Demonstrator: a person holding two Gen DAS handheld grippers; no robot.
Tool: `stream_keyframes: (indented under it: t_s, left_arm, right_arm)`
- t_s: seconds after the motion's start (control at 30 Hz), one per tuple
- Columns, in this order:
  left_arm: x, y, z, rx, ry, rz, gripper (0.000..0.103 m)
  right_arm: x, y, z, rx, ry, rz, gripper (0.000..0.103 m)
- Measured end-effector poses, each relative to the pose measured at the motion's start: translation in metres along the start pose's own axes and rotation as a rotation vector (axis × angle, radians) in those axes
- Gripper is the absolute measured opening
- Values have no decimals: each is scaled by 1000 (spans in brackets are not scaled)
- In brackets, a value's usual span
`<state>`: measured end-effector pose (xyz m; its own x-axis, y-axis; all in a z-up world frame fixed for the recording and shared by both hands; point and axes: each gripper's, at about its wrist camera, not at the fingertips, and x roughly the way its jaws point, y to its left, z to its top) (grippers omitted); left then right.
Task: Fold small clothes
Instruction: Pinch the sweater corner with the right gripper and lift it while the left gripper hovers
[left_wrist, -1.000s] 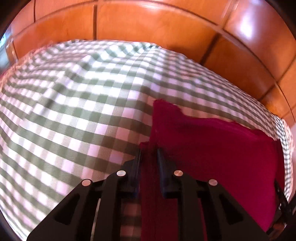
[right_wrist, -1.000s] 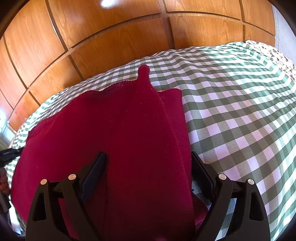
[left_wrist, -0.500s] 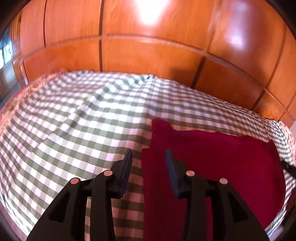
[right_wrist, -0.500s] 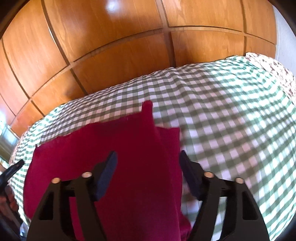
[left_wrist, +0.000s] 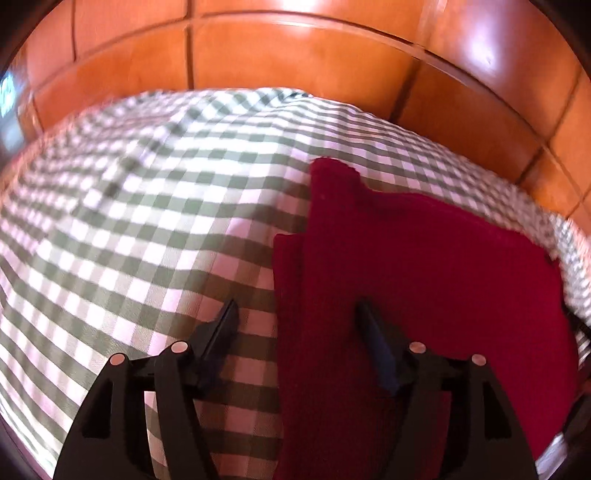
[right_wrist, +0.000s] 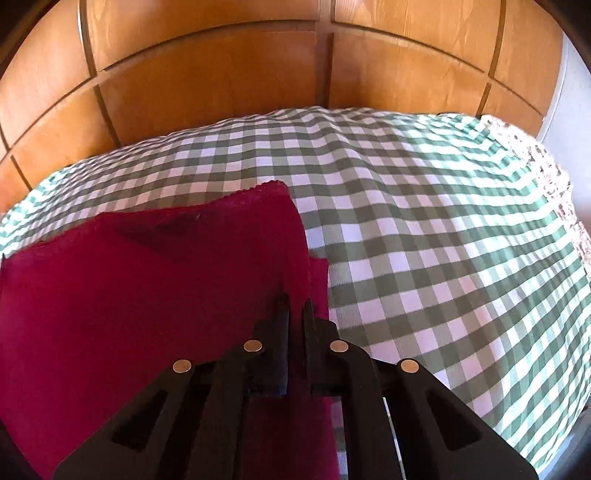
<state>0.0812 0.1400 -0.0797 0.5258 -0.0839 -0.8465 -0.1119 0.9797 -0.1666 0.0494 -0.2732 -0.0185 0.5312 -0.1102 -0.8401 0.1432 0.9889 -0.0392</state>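
Seemingly between folds. Left wrist view: the left gripper (left_wrist: 295, 314), jaws opening and empty, straddled the crimson garment (left_wrist: 424, 280) edge on the gingham cloth (left_wrist: 147, 240). Right wrist view: the right gripper (right_wrist: 295, 314) had pinched the garment's right edge (right_wrist: 308, 280); the next fold likely requires lifting it across.

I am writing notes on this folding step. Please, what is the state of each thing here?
Red garment: partly folded, lying on the cloth.
Checked cloth: spread out, slightly rumpled.
Left claw: opening, pads off the garment.
Right claw: shut on the garment's edge.
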Motion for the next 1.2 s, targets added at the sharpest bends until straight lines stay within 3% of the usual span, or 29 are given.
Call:
stream_keyframes:
  t_s: [0.07, 0.17, 0.23, 0.3, 0.37, 0.43, 0.67, 0.73, 0.97, 1.13, 1.2]
  left_arm:
    - [-7, -3, -1, 18, -28, 20, 64]
    - [-25, -15, -6, 77, -89, 74, 62]
    - [-39, -18, -8, 86, -132, 82, 62]
    - [-52, -21, -11, 87, -161, 79, 62]
    - [-62, -23, -15, 91, -179, 73, 62]
    - [-68, -25, -16, 104, -191, 67, 62]
    - [-77, -36, -31, 143, -192, 43, 62]
    - [-77, -39, -34, 156, -187, 40, 62]
    - [-75, -44, -43, 186, -172, 28, 62]
    - [-74, -50, -48, 204, -165, 13, 62]
    - [-75, -51, -49, 212, -164, 8, 62]
  right_arm:
    - [1, 0, 0, 6, -5, 3, 5]
    - [-3, -4, -1, 23, -10, 21, 13]
    - [-9, -9, -2, 50, -14, 3, 42]
    - [-15, -19, -6, 83, -19, 3, 55]
    - [-20, -29, -9, 122, -11, 49, 55]
    - [-25, -38, -12, 153, -6, 93, 67]
    - [-31, -65, -35, 286, 69, 372, 71]
    - [-30, -69, -44, 313, 103, 449, 78]
    - [-48, -64, -76, 259, 120, 525, 76]
    - [-57, -62, -90, 228, 145, 561, 38]
    - [-60, -60, -94, 219, 147, 571, 30]
